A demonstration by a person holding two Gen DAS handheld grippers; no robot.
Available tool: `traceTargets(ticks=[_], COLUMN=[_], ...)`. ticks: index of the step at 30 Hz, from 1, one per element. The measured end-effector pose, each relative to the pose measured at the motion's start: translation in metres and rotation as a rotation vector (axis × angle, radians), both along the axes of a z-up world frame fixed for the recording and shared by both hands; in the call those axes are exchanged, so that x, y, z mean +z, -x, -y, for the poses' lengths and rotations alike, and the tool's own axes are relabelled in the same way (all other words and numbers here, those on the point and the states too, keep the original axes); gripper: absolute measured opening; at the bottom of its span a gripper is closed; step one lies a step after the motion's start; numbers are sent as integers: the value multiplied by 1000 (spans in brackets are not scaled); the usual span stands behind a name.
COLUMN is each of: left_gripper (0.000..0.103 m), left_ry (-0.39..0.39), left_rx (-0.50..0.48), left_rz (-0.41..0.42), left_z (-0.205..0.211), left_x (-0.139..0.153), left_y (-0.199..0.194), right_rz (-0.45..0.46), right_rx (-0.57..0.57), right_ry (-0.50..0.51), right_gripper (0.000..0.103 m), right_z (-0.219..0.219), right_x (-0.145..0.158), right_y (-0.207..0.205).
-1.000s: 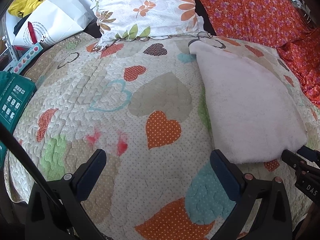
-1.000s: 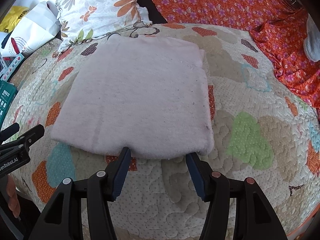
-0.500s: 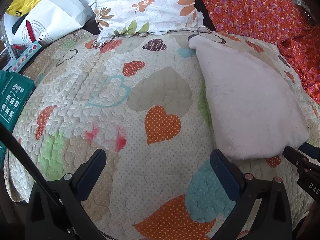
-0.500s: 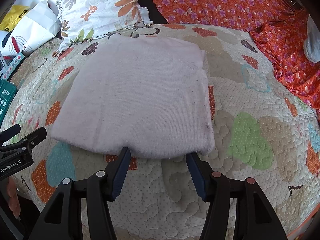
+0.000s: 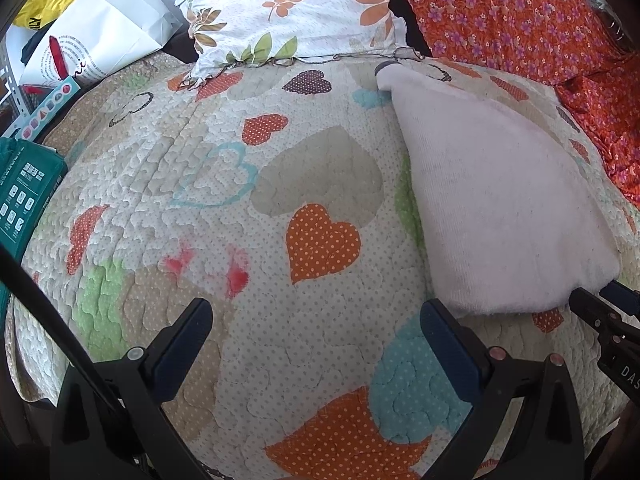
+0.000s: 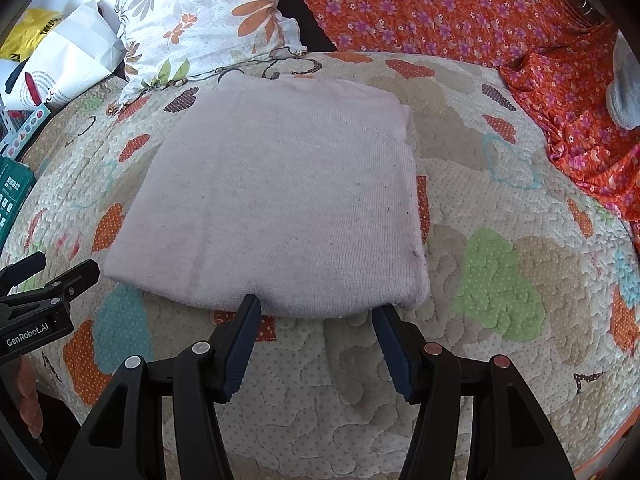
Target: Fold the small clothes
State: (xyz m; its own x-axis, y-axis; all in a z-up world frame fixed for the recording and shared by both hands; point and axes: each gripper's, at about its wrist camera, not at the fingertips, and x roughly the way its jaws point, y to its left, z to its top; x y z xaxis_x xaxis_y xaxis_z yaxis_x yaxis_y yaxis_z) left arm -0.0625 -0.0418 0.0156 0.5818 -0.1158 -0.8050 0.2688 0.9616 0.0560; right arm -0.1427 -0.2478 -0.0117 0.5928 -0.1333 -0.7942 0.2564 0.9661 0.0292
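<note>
- Spreading beneath both grippers, a cream quilted bedspread (image 6: 500,380) with dotted hearts in orange, green, teal and beige fills the space below and ahead of both pairs of jaws.
- Lying far ahead of the jaws and to their right, an orange cloth with purple flowers (image 6: 440,4) runs along the bedspread's far and right edges.
- Resting flat on the bedspread, the folded pale pink knit garment (image 6: 280,200) sits straight ahead of the right gripper's jaws, its near folded edge just beyond their tips; from the left gripper's jaws it lies ahead and to the right.
- Sitting far ahead and left of the right jaws, a white pillow with orange and grey flowers (image 6: 208,20) touches the bedspread's far edge.
- Further left of it lies a white paper bag (image 5: 100,40), with a yellow plastic bag (image 5: 52,0) behind it.
- Hovering over bare quilt, the left gripper (image 5: 316,316) has its jaws spread wide with nothing between them.
- The right gripper (image 6: 316,312) has its jaws parted too, released, with the garment's edge just past their tips and only quilt showing between them.
</note>
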Motion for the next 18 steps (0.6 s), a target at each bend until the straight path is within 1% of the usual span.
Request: traceTargets(ticks=[18], left_gripper=[103], left_ry=[2], left_rx=[0], left_rz=[-25], left_z=[-2], left_x=[-5], left_y=[-2], right_rz=[6], right_rx=[3], right_ry=[5], right_gripper=[63], right_z=[-1], right_x=[2], right_y=[0])
